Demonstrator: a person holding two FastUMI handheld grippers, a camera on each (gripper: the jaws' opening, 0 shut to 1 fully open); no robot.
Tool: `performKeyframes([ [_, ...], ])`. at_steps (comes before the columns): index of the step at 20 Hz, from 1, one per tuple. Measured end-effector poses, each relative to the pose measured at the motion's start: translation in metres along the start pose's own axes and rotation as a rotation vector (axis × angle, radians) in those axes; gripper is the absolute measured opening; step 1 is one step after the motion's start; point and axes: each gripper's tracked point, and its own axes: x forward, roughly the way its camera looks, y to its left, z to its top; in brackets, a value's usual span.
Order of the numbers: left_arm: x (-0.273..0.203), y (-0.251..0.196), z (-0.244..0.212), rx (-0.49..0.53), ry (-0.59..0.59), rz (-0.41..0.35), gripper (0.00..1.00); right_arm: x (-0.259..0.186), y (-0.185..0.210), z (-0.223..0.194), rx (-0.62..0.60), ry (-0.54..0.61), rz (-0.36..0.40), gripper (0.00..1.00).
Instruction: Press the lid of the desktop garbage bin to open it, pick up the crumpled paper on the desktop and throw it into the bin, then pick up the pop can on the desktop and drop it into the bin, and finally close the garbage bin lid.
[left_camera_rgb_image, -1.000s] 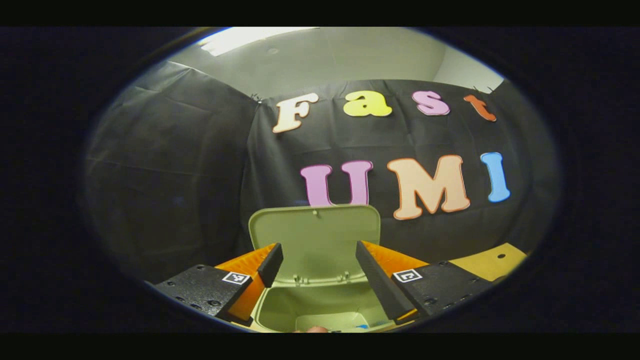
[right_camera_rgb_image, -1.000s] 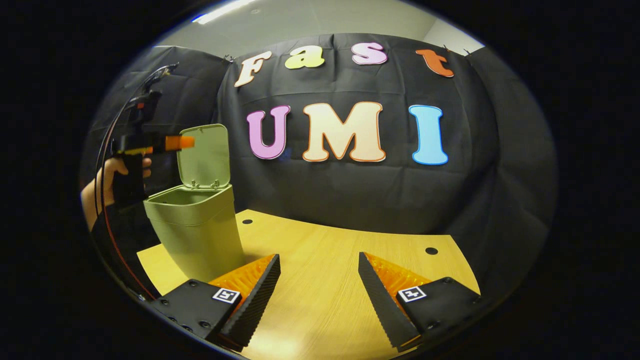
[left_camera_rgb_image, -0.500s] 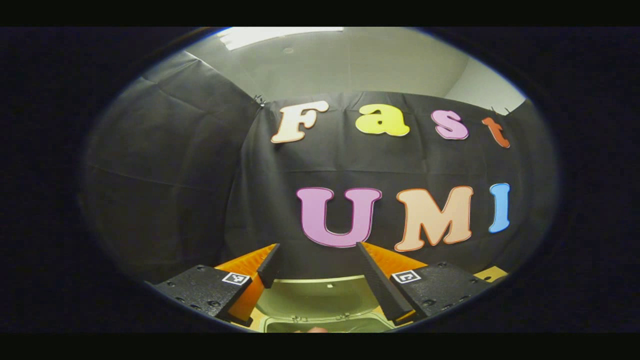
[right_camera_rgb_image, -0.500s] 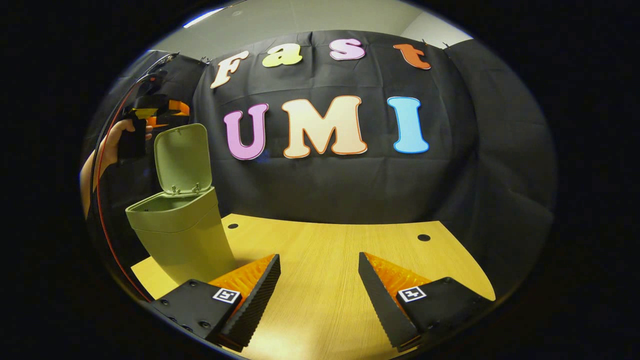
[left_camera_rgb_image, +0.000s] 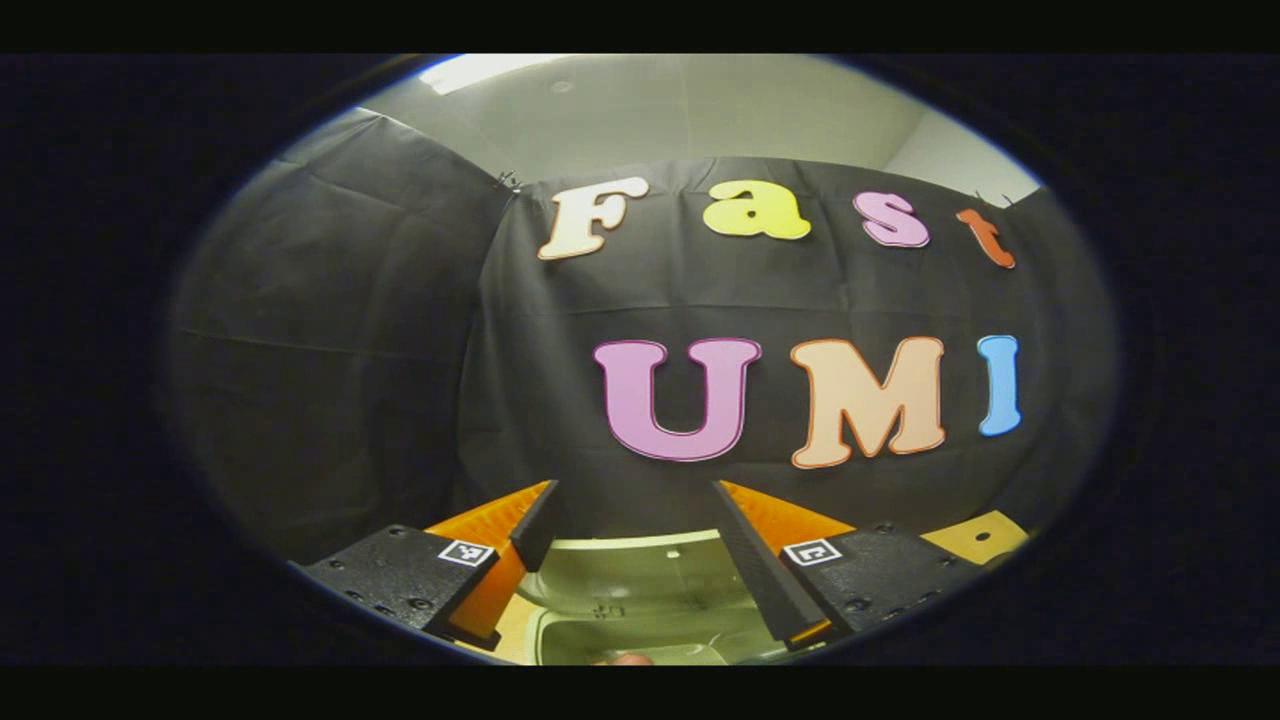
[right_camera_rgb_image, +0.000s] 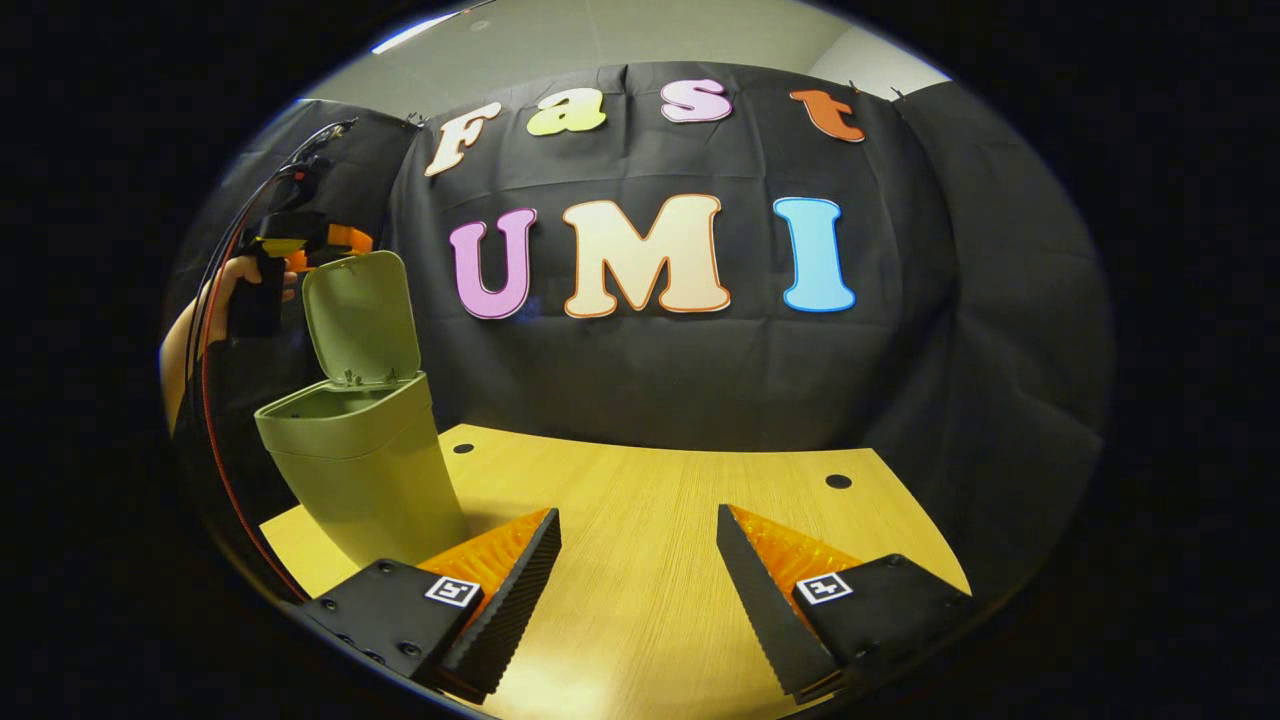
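In the left gripper view the left tongs (left_camera_rgb_image: 632, 545) stand apart with nothing between them, hovering just above the top edge of the raised lid (left_camera_rgb_image: 640, 562), whose inner face tilts up toward the camera; below it lies the open mouth of the garbage bin (left_camera_rgb_image: 640, 650), and a corner of the counter (left_camera_rgb_image: 985, 535) peeks out at the right. The step in hand looks like the last one, closing the lid, and doing it well seems to call for bringing one finger or the flat of the tongs down on the lid's upper edge from behind and pushing it forward and down over the hinge in a smooth arc until it seats, without squeezing it. In the right gripper view the right tongs (right_camera_rgb_image: 640, 560) are likewise spread and empty, low over the bare wood, well apart from the bin at the left; there the lid (right_camera_rgb_image: 362, 318) stands nearly upright on its hinge, with the left tongs (right_camera_rgb_image: 340, 240) held in a hand (right_camera_rgb_image: 225, 300) right at its top edge. By count: one bin, one lid, two tongs, one visible hand; I see no crumpled paper and no pop can on the counter, so they are likely inside already
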Motion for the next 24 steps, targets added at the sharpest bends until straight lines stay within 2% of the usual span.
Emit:
performKeyframes([
  [2, -0.020, -0.006, -0.006, -0.001, 0.000, -0.008, 0.88, -0.004, -0.003, 0.000, -0.010, 0.002, 0.028, 0.99],
  [3, -0.029, -0.006, -0.012, -0.001, 0.009, -0.004, 0.92, -0.007, -0.005, 0.001, -0.018, 0.000, 0.041, 0.98],
  [4, -0.039, -0.008, -0.018, -0.009, 0.019, 0.001, 0.88, -0.009, -0.006, 0.001, -0.027, -0.002, 0.056, 0.98],
  [6, -0.060, -0.013, -0.031, -0.013, 0.035, -0.002, 0.92, -0.010, -0.008, 0.002, -0.044, -0.002, 0.086, 0.98],
  [8, -0.075, -0.016, -0.045, 0.003, 0.045, 0.001, 0.87, -0.012, -0.007, 0.001, -0.049, 0.000, 0.116, 0.98],
  [9, -0.080, -0.017, -0.052, 0.016, 0.054, 0.004, 0.91, -0.013, -0.007, 0.001, -0.052, -0.001, 0.124, 0.98],
  [12, -0.090, -0.020, -0.064, 0.021, 0.069, 0.004, 0.88, -0.012, -0.005, -0.003, -0.061, 0.009, 0.143, 0.98],
  [13, -0.093, -0.022, -0.073, 0.008, 0.085, 0.005, 0.91, -0.012, -0.004, -0.004, -0.063, 0.014, 0.150, 0.98],
  [14, -0.096, -0.023, -0.079, 0.001, 0.089, 0.008, 0.88, -0.012, -0.001, -0.005, -0.065, 0.024, 0.157, 0.98],
  [15, -0.099, -0.023, -0.084, -0.004, 0.087, 0.013, 0.92, -0.011, 0.002, -0.008, -0.074, 0.033, 0.167, 0.99],
  [16, -0.101, -0.025, -0.089, -0.008, 0.090, 0.014, 0.88, -0.012, 0.003, -0.007, -0.089, 0.032, 0.166, 0.98],
  [24, -0.110, -0.036, -0.149, 0.017, 0.204, -0.037, 0.90, -0.004, 0.020, -0.016, -0.109, 0.064, 0.191, 0.98],
])
